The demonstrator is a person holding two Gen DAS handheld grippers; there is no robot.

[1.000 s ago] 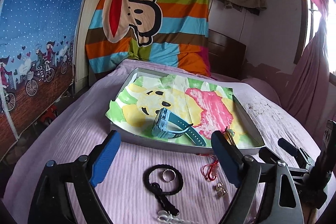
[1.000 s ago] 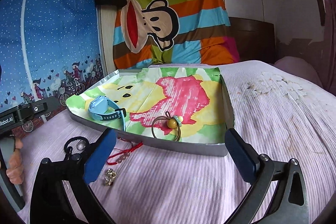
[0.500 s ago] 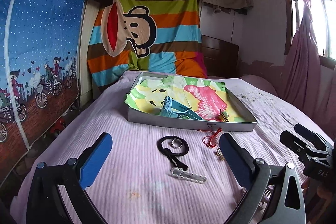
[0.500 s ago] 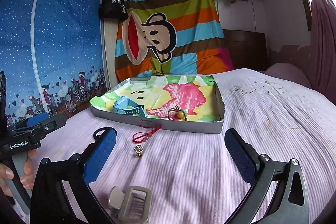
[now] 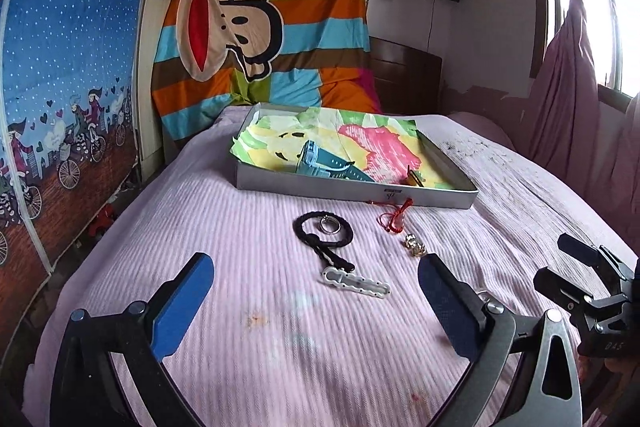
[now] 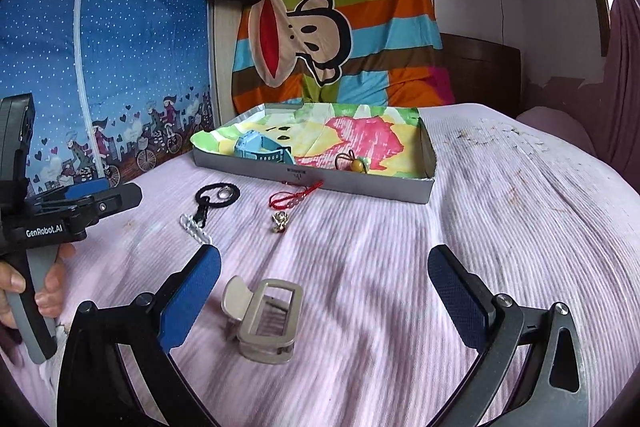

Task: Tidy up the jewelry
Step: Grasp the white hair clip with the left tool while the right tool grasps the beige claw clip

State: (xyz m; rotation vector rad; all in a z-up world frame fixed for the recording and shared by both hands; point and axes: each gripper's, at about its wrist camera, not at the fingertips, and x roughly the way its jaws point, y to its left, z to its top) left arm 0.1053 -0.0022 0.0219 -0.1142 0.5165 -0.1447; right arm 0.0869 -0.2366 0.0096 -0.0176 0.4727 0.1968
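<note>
The left gripper, black with two blue-padded fingers, stands spread wide over the pink ribbed bedspread with nothing between its pads. The right gripper is likewise spread and holds nothing; one silver rectangular hair clip lies on the bedspread between its fingers, nearer the left one. A hand grips the left tool's handle at the edge of the right wrist view.

Ahead of the left gripper lie five loose pieces: one white plastic clip, one black braided cord loop with one silver ring inside it, one red string bracelet and one small gold trinket.

Beyond them sits one shallow grey tray lined with bright cartoon paper. It holds two things: one light-blue watch and one brown loop with a yellow bead.
</note>
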